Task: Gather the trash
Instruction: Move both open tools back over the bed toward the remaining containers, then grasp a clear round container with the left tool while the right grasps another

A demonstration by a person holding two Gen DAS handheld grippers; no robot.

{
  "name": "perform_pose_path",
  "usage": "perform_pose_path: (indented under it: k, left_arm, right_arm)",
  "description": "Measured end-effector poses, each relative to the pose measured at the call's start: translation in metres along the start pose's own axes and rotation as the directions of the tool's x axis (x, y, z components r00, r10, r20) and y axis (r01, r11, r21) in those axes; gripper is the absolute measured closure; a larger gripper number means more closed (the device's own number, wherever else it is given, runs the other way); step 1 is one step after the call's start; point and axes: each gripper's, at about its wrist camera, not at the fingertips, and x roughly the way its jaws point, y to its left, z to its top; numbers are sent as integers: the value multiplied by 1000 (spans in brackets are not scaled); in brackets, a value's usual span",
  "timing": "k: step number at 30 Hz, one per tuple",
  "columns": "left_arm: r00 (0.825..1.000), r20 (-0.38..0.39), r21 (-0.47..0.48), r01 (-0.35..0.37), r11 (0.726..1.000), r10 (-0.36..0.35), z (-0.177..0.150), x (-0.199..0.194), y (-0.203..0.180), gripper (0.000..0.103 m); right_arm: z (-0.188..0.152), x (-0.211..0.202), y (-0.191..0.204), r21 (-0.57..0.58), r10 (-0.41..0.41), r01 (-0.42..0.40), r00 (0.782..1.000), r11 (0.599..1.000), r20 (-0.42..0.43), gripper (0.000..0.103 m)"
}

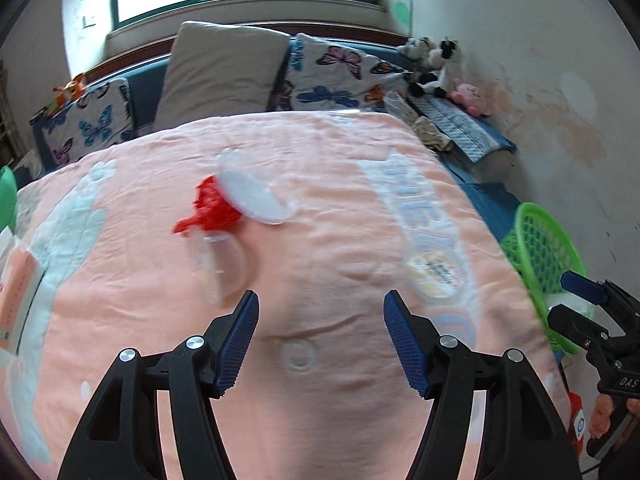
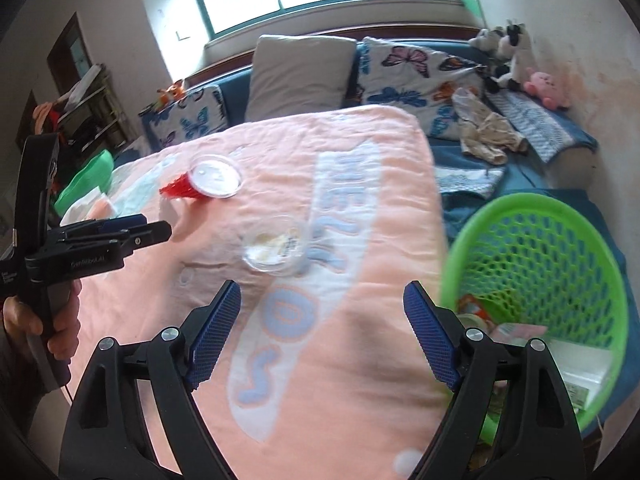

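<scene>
A pink blanket (image 1: 340, 240) covers the bed. On it lie a red crumpled wrapper (image 1: 208, 208) under a round clear lid (image 1: 256, 196), a clear plastic dish (image 1: 222, 268) and a small clear cup with a label (image 1: 436, 272). My left gripper (image 1: 322, 320) hovers open over bare blanket, just short of the dish. In the right wrist view my right gripper (image 2: 322, 308) is open and empty, near the clear cup (image 2: 276, 248). The green mesh basket (image 2: 536, 280) at its right holds some trash. The left gripper (image 2: 156, 229) shows at the left, held by a hand (image 2: 40, 320).
Pillows (image 1: 224, 72) and butterfly cushions (image 1: 336, 76) line the headboard under a window. Plush toys (image 1: 436, 64) and folded clothes (image 2: 484, 128) sit by the stained wall on the right. A green object (image 2: 88, 176) and paper packs (image 1: 20, 280) lie at the left bed edge.
</scene>
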Motion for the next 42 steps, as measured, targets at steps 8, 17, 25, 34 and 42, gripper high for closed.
perform_pose_path:
  k: [8, 17, 25, 34, 42]
  left_arm:
    - [999, -16, -83, -50, 995, 48, -6, 13, 56, 35]
    - [998, -33, -145, -53, 988, 48, -3, 33, 84, 29]
    - [999, -35, -146, -40, 989, 36, 9, 47, 90, 24]
    - [999, -35, -163, 12, 987, -18, 20, 66, 98, 14]
    - [998, -57, -179, 19, 984, -30, 22, 89, 102, 14]
  right_arm:
    - [12, 50, 33, -64, 16, -20, 998, 998, -56, 20]
    - [20, 86, 46, -98, -8, -2, 995, 995, -95, 20]
    - [21, 98, 44, -93, -13, 3, 994, 996, -109, 20]
    - [24, 108, 38, -77, -7, -2, 993, 997, -120, 20]
    - [24, 114, 35, -70, -4, -5, 992, 998, -125, 26]
